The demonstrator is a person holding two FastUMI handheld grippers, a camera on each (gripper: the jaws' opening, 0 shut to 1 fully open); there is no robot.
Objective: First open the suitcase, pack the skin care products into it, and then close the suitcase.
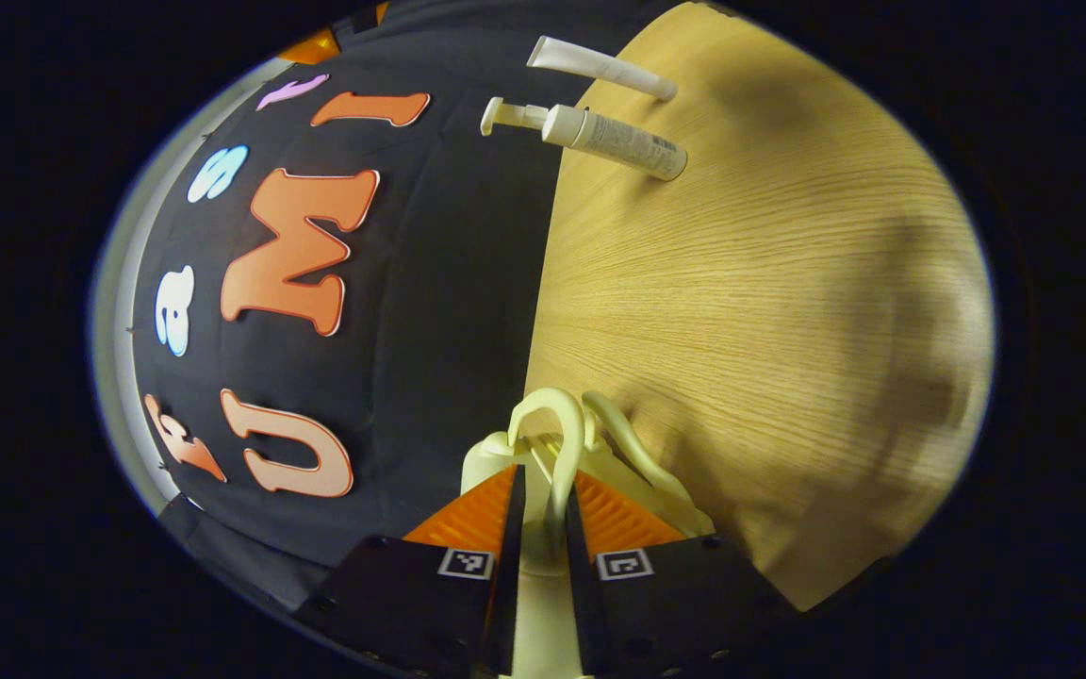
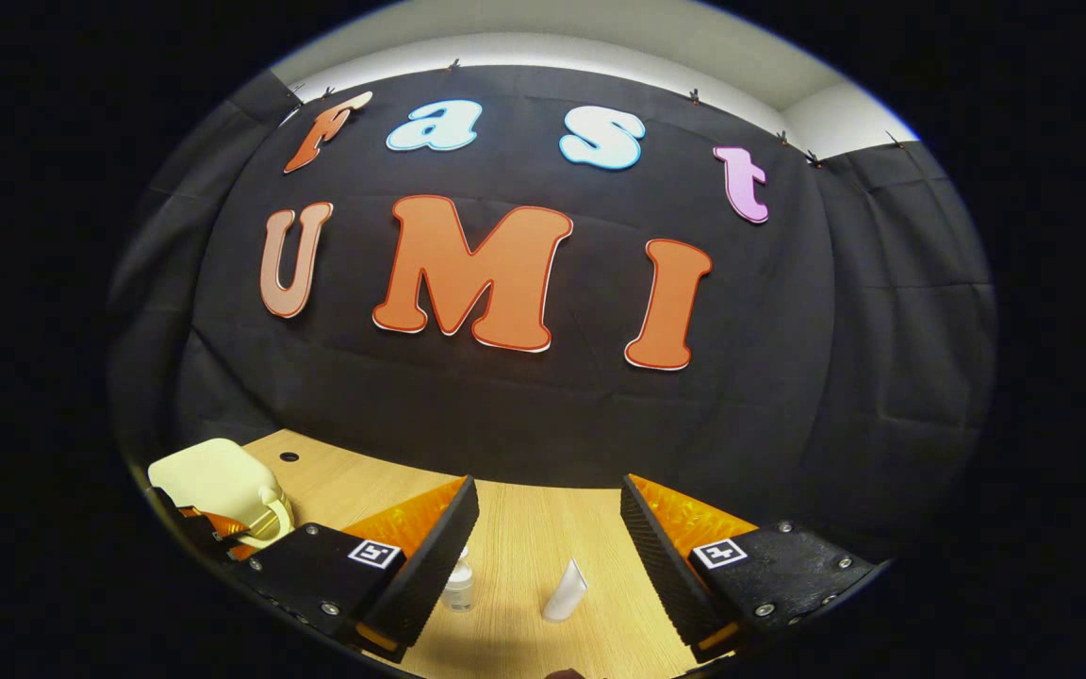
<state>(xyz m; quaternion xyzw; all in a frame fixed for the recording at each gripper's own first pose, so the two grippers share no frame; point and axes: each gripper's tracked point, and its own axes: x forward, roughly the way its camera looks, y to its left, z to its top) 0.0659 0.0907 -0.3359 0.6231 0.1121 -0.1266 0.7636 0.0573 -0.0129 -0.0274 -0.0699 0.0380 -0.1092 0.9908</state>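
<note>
Left gripper is clamping the cream suitcase handle, both fingers pressing on the looped grip from either side, fingers nearly together. The cream suitcase is sitting right at the fingertips on the wooden table, close to the table edge by the black cloth wall; a second handle loop is lying just beside the gripped one. The left gripper view is rolled sideways, so the table is running up the right side of the picture.

Farther along the table, well apart from the suitcase, two skin care products are lying near the back edge: a white pump bottle with its pump head poking past the table edge line, and a white tube just beyond it. They are near each other, not touching.

Right gripper is hanging released, fingers wide apart, nothing between them, pointing at the cloth wall above the table. Between its fingers, down on the wood, the small pump bottle is standing and the white tube is standing beside it, apart. At lower left of the right gripper view, the cream suitcase is showing with the left gripper on its handle; whether the lid is open I cannot tell.
</note>
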